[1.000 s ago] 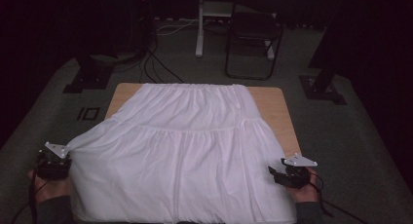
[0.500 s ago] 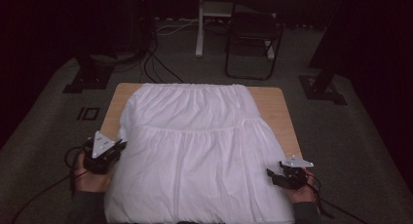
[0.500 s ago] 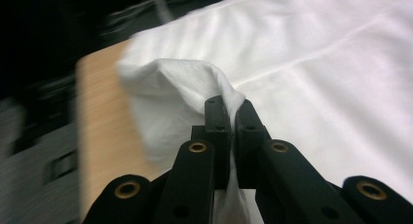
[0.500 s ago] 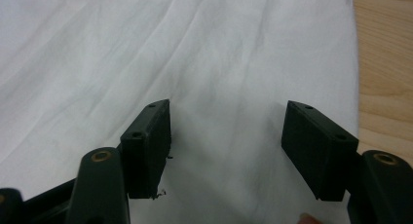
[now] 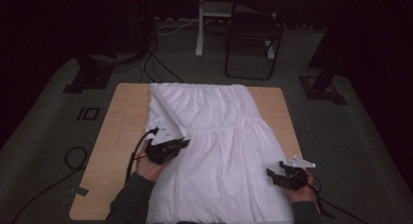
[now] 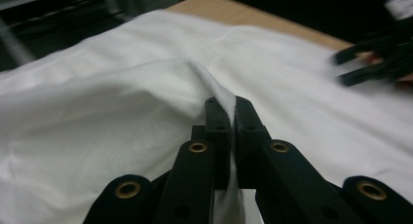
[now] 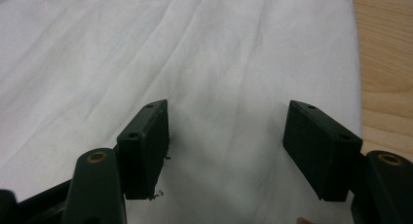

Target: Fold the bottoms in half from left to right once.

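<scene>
- A wooden table [image 5: 117, 136] with rounded corners stands on a grey carpet [image 5: 44, 136] in a dim room; its pale grain shows bare along the left side and in a narrower strip on the right.
- A white skirt [image 5: 229, 151] lies spread over most of the tabletop, its gathered waistband at the far edge and its hem hanging off the near edge.
- The left gripper [image 5: 168, 146] sits over the left part of the cloth — its jaws are pinched tight on a raised fold of the skirt [image 6: 146, 102], which peaks up between the pads in the left gripper view.
- The skirt's left edge is folded inward, so more wood shows on that side.
- The right gripper [image 5: 285, 175] rests at the skirt's right edge near the hem; its jaws stand wide apart with nothing between them, flat cloth [image 7: 204, 63] beneath and a strip of table [image 7: 384, 63] just beside.
- A cable [image 5: 73, 158] loops on the carpet to the left of the table.
- Beyond the far edge stand a dark folding chair [image 5: 253, 39] and a pale post [image 5: 199, 24]; dark stand bases — probably for equipment — sit at both sides.
</scene>
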`<control>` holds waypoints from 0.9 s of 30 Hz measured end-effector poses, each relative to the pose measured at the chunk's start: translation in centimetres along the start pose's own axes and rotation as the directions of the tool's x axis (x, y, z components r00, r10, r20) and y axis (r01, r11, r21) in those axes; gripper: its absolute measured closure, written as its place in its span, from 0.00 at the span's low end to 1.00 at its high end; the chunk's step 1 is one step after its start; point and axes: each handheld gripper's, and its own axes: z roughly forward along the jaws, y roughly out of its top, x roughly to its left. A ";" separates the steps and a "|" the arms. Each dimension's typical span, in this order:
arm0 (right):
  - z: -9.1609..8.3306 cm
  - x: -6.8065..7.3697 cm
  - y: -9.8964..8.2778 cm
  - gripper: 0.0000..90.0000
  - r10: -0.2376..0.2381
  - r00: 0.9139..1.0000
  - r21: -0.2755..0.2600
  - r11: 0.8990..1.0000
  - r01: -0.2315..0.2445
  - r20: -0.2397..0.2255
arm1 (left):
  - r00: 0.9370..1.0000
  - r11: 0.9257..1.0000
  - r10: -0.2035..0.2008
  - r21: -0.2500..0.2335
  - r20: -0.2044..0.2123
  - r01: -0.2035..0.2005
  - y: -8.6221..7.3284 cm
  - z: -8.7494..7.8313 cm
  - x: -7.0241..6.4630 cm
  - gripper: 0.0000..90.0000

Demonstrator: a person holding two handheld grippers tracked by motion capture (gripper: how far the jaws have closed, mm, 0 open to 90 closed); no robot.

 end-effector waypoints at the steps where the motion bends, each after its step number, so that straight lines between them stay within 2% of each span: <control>1: 0.0 0.0 0.0 0.36 0.001 1.000 0.001 1.000 -0.001 0.000 | 1.000 1.000 0.018 0.000 0.021 -0.018 0.5 0.6 -0.6 0.97; 2: 0.0 0.0 0.0 0.36 0.001 1.000 0.000 1.000 -0.001 0.000 | 0.998 0.999 0.045 0.000 0.054 -0.046 1.4 1.7 -1.7 0.97; 3: 0.0 0.0 0.0 0.36 0.001 1.000 0.000 1.000 -0.001 0.000 | 0.996 0.998 0.062 0.000 0.071 -0.063 2.0 2.3 -2.5 0.97; 4: 0.0 0.0 0.0 0.36 0.000 1.000 0.001 1.000 0.000 0.000 | 0.990 0.996 0.094 -0.002 0.101 -0.094 2.8 3.3 -3.7 0.97; 5: 0.0 0.0 0.0 0.36 0.000 1.000 0.002 1.000 0.000 0.001 | 0.987 0.994 0.107 -0.006 0.123 -0.107 3.3 3.9 -4.5 0.97; 7: 0.0 0.0 0.0 0.36 0.000 1.000 0.001 1.000 0.000 0.001 | 0.973 0.990 0.142 -0.020 0.179 -0.141 4.3 5.3 -6.6 0.97; 8: 0.0 0.0 0.0 0.36 0.000 1.000 0.001 1.000 0.000 0.000 | 0.964 0.987 0.160 -0.020 0.212 -0.160 4.8 6.3 -7.8 0.97; 9: 0.0 0.0 0.0 0.36 -0.001 1.000 0.001 1.000 0.001 0.001 | 0.959 0.985 0.170 -0.019 0.228 -0.170 5.0 6.9 -8.6 0.97; 10: 0.0 0.0 0.0 0.36 0.000 1.000 0.001 1.000 0.000 0.001 | 0.949 0.981 0.187 -0.008 0.255 -0.192 5.2 7.9 -9.7 0.97; 12: 0.0 0.0 0.0 0.36 0.000 1.000 0.001 1.000 0.000 0.001 | 0.940 0.975 0.206 0.028 0.273 -0.222 4.9 9.6 -10.9 0.97; 13: 0.0 0.0 0.0 0.36 -0.001 1.000 0.001 1.000 0.001 0.001 | 0.939 0.975 0.200 0.043 0.280 -0.220 4.7 10.2 -11.1 0.97; 14: 0.0 0.0 0.0 0.36 0.000 1.000 0.001 1.000 0.000 0.001 | 0.938 0.977 0.174 0.066 0.298 -0.203 4.2 11.2 -11.1 0.97; 17: 0.0 0.0 0.0 0.36 0.001 1.000 0.001 1.000 -0.001 0.002 | 0.935 0.984 0.109 0.096 0.338 -0.149 3.1 12.5 -10.5 0.94; 18: 0.0 0.0 0.0 0.36 0.001 1.000 0.001 1.000 -0.001 0.002 | 0.933 0.987 0.081 0.101 0.351 -0.124 2.7 12.8 -10.2 0.90; 19: 0.0 0.0 0.0 0.37 0.003 1.000 0.000 1.000 -0.003 0.004 | 0.931 0.988 0.071 0.102 0.357 -0.115 2.6 12.8 -10.0 0.83; 21: 0.0 0.1 0.1 0.40 0.014 1.000 0.005 1.000 -0.014 0.009 | 0.938 0.988 0.068 0.105 0.340 -0.110 2.4 12.6 -9.7 0.70; 23: -0.2 0.2 0.4 0.46 0.016 1.000 0.018 1.000 -0.016 0.018 | 0.944 0.990 0.066 0.093 0.322 -0.101 2.4 11.8 -9.2 0.64; 24: -0.3 0.3 0.5 0.48 0.020 1.000 0.021 1.000 -0.020 0.023 | 0.952 0.992 0.071 0.082 0.297 -0.100 2.4 11.1 -8.7 0.62; 25: -0.7 0.5 0.9 0.51 0.025 0.999 0.022 0.999 -0.026 0.037 | 0.957 0.992 0.073 0.080 0.282 -0.099 2.4 10.6 -8.3 0.61; 26: -1.4 1.0 1.7 0.55 0.032 0.999 -0.009 0.999 -0.032 0.039 | 0.965 0.994 0.066 0.073 0.255 -0.087 2.4 9.8 -7.5 0.60; 27: -1.4 1.0 1.7 0.55 0.032 0.999 -0.009 0.999 -0.032 0.039 | 0.969 0.994 0.062 0.067 0.239 -0.081 2.3 9.3 -6.9 0.60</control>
